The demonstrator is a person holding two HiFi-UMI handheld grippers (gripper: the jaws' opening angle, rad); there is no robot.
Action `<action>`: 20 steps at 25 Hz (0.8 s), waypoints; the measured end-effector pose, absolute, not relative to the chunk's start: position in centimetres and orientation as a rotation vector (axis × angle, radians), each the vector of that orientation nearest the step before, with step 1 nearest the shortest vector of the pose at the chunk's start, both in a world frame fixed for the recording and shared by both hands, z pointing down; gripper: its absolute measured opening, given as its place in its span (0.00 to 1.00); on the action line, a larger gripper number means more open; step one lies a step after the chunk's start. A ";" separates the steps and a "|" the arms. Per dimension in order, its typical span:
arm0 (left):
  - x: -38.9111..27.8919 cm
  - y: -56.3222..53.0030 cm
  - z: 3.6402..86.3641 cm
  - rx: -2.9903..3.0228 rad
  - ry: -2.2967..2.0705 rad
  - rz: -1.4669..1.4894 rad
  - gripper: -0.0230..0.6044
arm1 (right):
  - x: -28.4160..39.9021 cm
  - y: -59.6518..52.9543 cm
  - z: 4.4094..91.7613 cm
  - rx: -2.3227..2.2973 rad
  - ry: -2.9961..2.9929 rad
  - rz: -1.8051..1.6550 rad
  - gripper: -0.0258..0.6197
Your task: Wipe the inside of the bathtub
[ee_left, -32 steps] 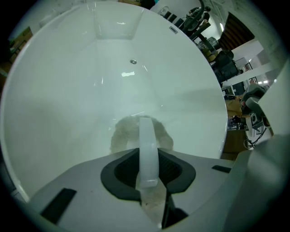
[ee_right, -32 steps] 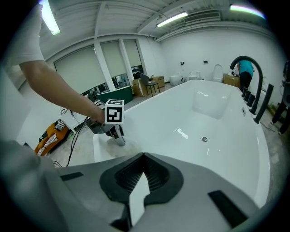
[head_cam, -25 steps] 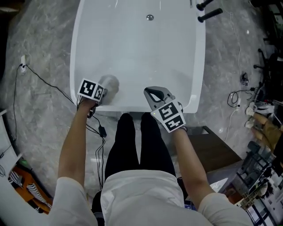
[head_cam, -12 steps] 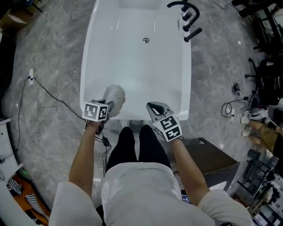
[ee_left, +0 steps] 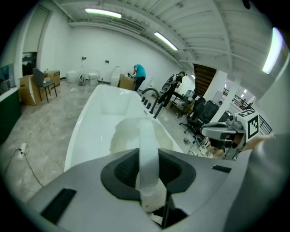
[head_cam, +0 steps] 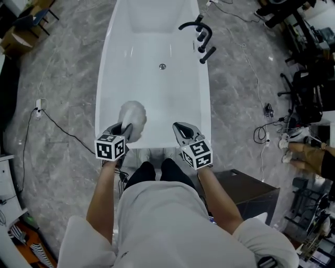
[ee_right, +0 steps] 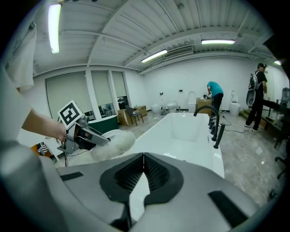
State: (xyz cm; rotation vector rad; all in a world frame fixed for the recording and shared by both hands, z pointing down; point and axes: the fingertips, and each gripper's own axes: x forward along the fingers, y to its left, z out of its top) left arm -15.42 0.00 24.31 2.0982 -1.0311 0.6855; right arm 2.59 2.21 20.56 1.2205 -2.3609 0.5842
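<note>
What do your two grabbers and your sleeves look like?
The left gripper and right gripper are grey, with black ribbed pads. Each carries a white cube with black square markers. The sleeves are white and short.

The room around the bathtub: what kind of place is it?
Probably a showroom or workshop hall, not a home bathroom. The bathtub stands free on an open stone floor, white toilets line the far wall, and office chairs stand nearby under ceiling strip lights.
</note>
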 end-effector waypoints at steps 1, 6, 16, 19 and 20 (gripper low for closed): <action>-15.0 -0.4 23.3 2.129 -1.043 0.665 0.19 | 2.7 2.1 19.9 1.230 -2.370 0.577 0.07; -12.8 -1.6 17.5 2.260 -1.106 0.544 0.19 | 3.5 1.8 15.9 1.321 -2.420 0.545 0.07; -9.9 -3.1 7.0 2.490 -1.196 0.305 0.19 | 6.3 -0.1 6.7 1.484 -2.529 0.406 0.07; -10.2 -3.1 4.8 2.535 -1.227 0.273 0.19 | 6.7 -0.2 4.9 1.504 -2.526 0.339 0.07; -10.4 -3.1 4.1 2.545 -1.241 0.261 0.19 | 6.7 -0.2 4.5 1.501 -2.524 0.313 0.07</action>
